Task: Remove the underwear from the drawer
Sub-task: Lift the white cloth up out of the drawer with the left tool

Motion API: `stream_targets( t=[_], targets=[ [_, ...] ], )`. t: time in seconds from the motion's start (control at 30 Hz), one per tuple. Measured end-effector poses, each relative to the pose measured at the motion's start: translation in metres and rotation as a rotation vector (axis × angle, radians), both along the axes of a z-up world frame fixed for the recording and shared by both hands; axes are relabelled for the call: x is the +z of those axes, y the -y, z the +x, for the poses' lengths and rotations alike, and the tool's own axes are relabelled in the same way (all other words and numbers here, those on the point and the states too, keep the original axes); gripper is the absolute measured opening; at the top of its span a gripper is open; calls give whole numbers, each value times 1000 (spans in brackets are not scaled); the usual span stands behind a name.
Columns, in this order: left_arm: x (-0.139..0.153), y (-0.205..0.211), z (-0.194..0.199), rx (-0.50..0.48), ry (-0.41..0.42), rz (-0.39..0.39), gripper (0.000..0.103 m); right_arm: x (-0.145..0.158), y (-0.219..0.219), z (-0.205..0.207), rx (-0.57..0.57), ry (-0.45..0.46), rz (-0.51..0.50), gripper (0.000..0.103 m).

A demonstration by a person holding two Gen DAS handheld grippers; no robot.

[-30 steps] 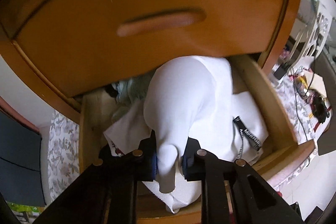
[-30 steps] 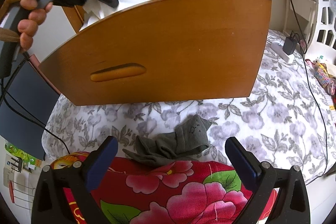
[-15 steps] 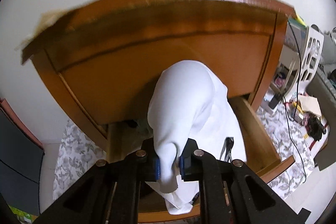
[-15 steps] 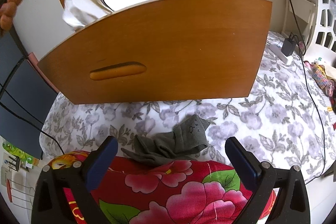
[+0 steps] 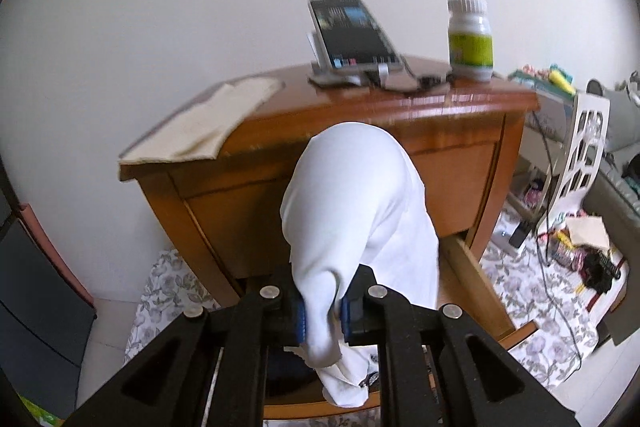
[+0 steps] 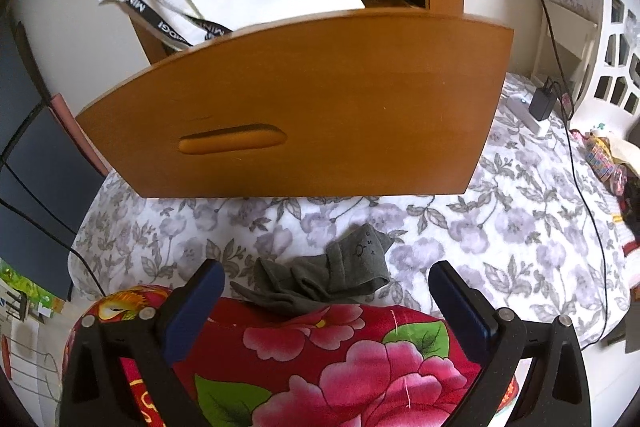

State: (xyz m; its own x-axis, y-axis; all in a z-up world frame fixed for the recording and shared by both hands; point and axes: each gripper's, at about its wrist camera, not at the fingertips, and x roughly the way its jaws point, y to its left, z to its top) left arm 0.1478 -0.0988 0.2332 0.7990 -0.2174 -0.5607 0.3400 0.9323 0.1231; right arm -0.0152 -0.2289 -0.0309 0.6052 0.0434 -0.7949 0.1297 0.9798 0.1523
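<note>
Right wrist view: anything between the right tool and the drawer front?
Yes. In the right wrist view a grey sock lies on the floral bedding between the open right tool and the drawer front.

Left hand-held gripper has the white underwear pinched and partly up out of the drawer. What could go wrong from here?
1. The left hand-held gripper pinches only a narrow fold of the white underwear; it could slip out.
2. In the right wrist view its black waistband hangs just behind the drawer front and may catch on that edge.
3. The phone on its stand and bottle on the cabinet could be knocked by a careless swing.
</note>
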Motion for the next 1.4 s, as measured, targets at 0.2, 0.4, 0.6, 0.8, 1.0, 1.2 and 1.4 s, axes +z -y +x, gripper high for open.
stream_targets(
  t=[0.2, 0.4, 0.6, 0.8, 1.0, 1.2, 1.4],
  targets=[
    [27, -12, -18, 11, 78, -25, 13, 7, -1, -4, -7, 15, -20, 103],
    [59, -26, -47, -2, 157, -62, 12, 15, -4, -8, -6, 32, -41, 103],
    [84, -31, -81, -34, 221, -88, 12, 27, -10, -14, 6, 55, -58, 103],
    [92, -30, -114, -90, 239, -103, 12, 45, -8, -26, -4, 95, -57, 103],
    [83, -24, -132, -132, 208, -101, 12, 68, -2, -43, -16, 143, -62, 103],
    [56, -13, -143, -168, 150, -77, 12, 88, 3, -58, -29, 189, -61, 103],
    [15, -8, -137, -173, 54, -69, 13, 94, 5, -66, -24, 203, -59, 103]
  ],
)
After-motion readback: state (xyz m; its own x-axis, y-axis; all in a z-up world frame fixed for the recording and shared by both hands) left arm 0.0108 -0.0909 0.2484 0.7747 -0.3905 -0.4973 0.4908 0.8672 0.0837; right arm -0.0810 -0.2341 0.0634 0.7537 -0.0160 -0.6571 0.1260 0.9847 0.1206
